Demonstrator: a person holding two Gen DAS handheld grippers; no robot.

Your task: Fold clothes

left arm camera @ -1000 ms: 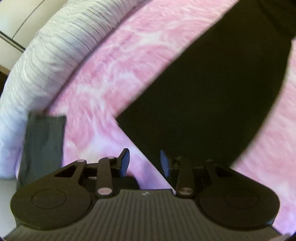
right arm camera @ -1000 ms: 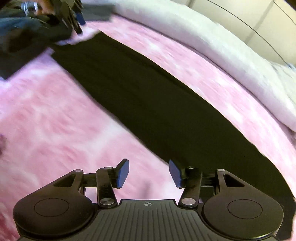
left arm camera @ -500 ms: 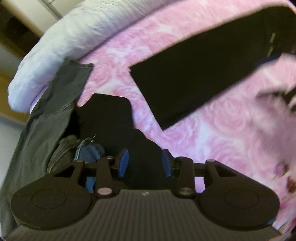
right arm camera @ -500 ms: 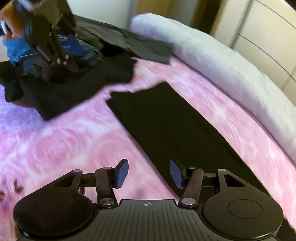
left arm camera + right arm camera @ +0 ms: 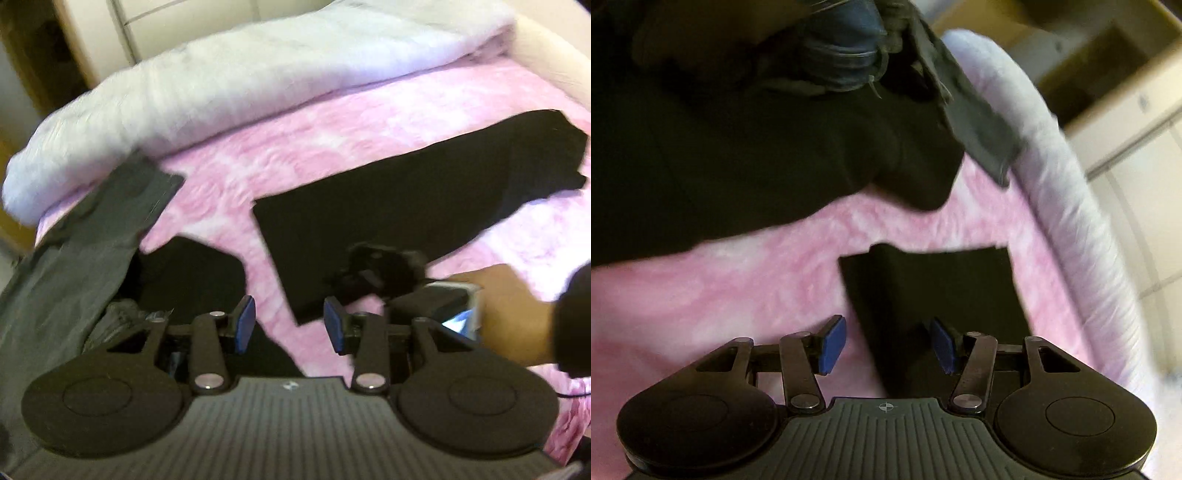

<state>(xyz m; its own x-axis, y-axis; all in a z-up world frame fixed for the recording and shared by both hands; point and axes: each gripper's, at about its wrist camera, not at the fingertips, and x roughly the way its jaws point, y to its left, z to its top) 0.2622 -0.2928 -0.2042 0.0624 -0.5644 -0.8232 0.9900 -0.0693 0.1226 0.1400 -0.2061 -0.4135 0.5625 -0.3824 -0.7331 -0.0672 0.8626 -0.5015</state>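
The folded black garment (image 5: 406,206) lies flat just ahead of the left gripper (image 5: 288,325) — jaws apart, empty. The right gripper (image 5: 886,345) hovers released over its end on the soft, mottled pink bedspread (image 5: 720,295).

The bed (image 5: 332,155) is spread with a pink, rose-patterned cover. A long, flat black folded garment (image 5: 424,199) lies across it from the centre toward 2 o'clock. At 9 o'clock a grey garment (image 5: 92,236) sprawls beside a heap of black clothes (image 5: 188,277). Along the far edge, from 10 to 1 o'clock, a rolled white quilt (image 5: 240,74) rests on the cover.
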